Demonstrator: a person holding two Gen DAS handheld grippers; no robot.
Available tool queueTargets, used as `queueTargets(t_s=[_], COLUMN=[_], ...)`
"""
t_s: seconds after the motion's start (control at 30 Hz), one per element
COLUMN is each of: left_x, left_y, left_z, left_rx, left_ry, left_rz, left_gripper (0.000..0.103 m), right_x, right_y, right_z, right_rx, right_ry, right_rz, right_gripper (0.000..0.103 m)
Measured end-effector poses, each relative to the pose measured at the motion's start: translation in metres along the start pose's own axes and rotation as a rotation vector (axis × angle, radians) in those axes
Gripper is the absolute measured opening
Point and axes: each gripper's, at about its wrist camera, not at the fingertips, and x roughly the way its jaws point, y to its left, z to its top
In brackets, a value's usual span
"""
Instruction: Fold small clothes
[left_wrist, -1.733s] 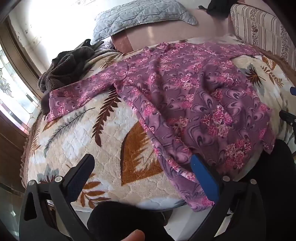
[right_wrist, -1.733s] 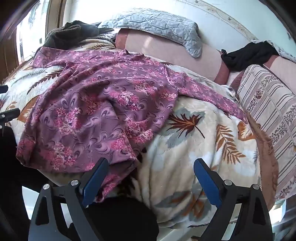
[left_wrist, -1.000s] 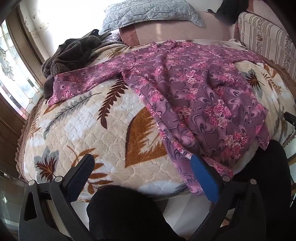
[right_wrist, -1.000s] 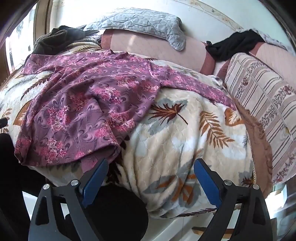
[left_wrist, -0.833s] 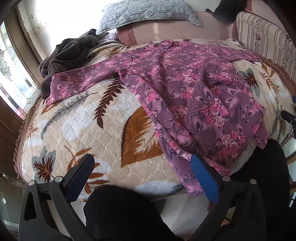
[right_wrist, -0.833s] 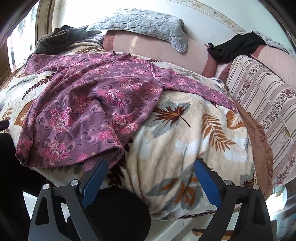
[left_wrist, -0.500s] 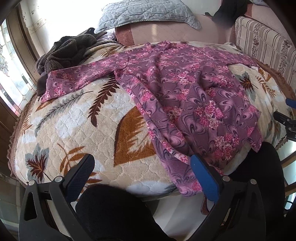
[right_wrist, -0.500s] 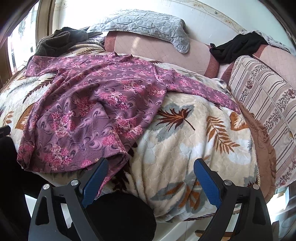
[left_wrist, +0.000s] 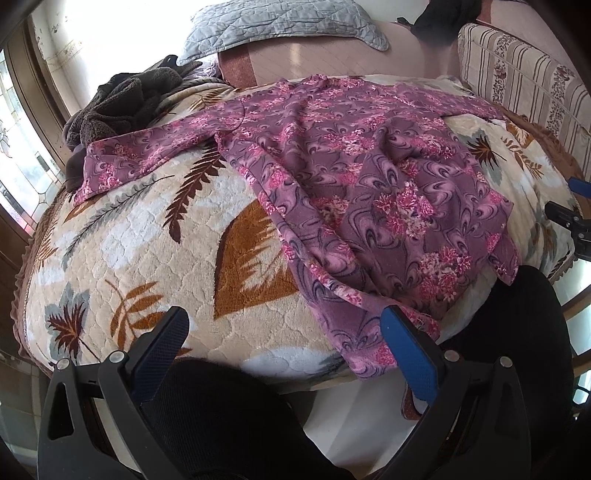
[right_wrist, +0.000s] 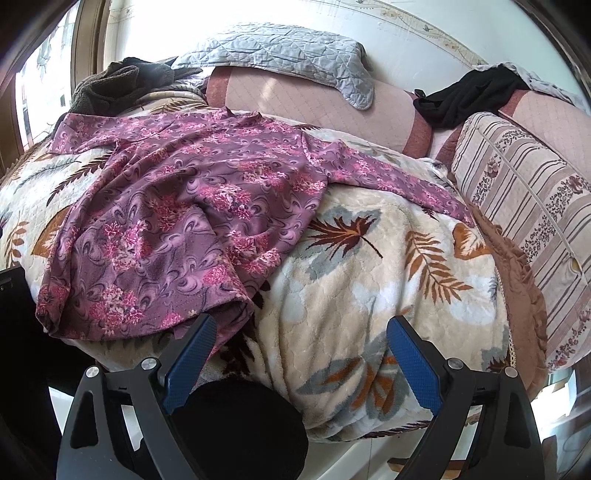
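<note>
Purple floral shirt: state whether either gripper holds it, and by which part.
Neither holds it. The left gripper and right gripper are both open; the purple floral shirt lies loose on the leaf-print blanket.

- The right gripper (right_wrist: 299, 354) hangs wide open at the near edge, holding nothing.
- A purple shirt (right_wrist: 192, 206) lies spread on the left of the leaf blanket (right_wrist: 369, 258), one sleeve running right.
- Far back: a grey quilt (right_wrist: 280, 51), dark cloth (right_wrist: 465, 96), brown heap (right_wrist: 114, 88).
</note>
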Motion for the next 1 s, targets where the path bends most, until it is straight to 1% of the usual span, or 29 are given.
queueTargets(t_s=[0.6, 1.0], left_x=[0.003, 0.008], left_y=[0.003, 0.023], left_z=[-0.002, 0.002], left_rx=[-0.010, -0.068], left_ry=[0.020, 0.038], left_rz=[-0.008, -0.022], left_gripper=[0.103, 0.103], right_x=[-0.002, 0.004], right_y=[-0.003, -0.006], right_z=[-0.004, -0.004], right_rx=[0.010, 0.030], right_ry=[-0.001, 0.014], right_rz=[-0.003, 0.024], right_gripper=[0.094, 0.093])
